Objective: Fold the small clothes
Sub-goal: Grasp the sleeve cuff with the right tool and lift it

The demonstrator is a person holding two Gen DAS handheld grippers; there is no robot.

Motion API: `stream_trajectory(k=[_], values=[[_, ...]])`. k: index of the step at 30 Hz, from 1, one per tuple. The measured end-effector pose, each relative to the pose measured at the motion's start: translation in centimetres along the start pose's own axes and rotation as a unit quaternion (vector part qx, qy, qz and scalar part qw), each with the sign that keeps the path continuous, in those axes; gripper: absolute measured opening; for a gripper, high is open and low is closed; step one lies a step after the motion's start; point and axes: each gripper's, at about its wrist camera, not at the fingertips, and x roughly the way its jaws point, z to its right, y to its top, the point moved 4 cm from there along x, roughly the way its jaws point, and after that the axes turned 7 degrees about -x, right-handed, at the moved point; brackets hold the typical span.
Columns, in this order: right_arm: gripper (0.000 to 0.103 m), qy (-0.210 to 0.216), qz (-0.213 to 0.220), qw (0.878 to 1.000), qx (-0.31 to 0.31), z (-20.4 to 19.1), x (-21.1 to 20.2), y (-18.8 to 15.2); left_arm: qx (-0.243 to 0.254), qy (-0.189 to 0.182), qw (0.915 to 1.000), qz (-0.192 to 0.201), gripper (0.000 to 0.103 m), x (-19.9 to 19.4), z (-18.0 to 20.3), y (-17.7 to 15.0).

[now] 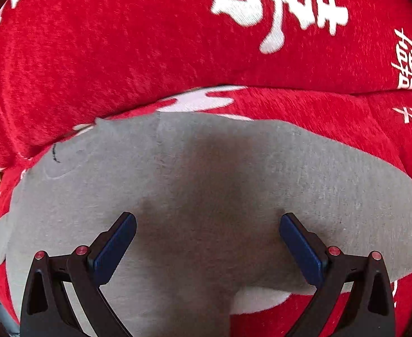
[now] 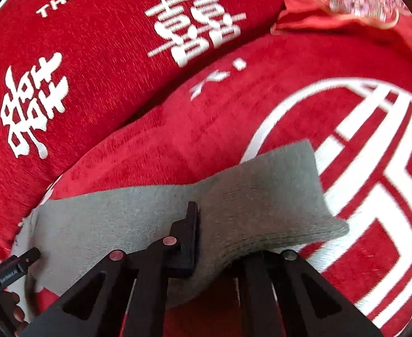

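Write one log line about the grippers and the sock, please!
left gripper: open above gray sock | right gripper: shut on sock | surface: red cushion

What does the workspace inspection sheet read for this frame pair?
Surface: red cover with white characters and a circle pattern.
Job's things: grey sock lying on the cover, one end lifted.
Clutter: red cushion behind the sock.
Grippers: left hand-held gripper open over the sock; right hand-held gripper shut on the sock.
Cables: nothing seen.
Surroundings: embroidered red cloth at the far corner.
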Motion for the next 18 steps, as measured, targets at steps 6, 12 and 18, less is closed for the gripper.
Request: stream_trajectory(k=[6, 12, 18], values=[[0.007, -0.053, 0.045, 0.996, -0.056, -1.5, -2.5, 0.3, -0.003, -0.001, 1.0, -0.003, 0.103, 0.2, 0.7, -0.3], [0.007, -0.095, 0.07, 0.99, -0.076, -2.1, -4.0, 0.8, 0.012, 0.007, 0.9999, -0.003, 0.103, 0.0, 1.4, -0.6], [0.007, -0.114, 0.081, 0.986, -0.089, -2.5, -4.9, 0.9, 0.01, -0.004, 0.9998, -0.015, 0.103, -0.2, 1.0, -0.5]])
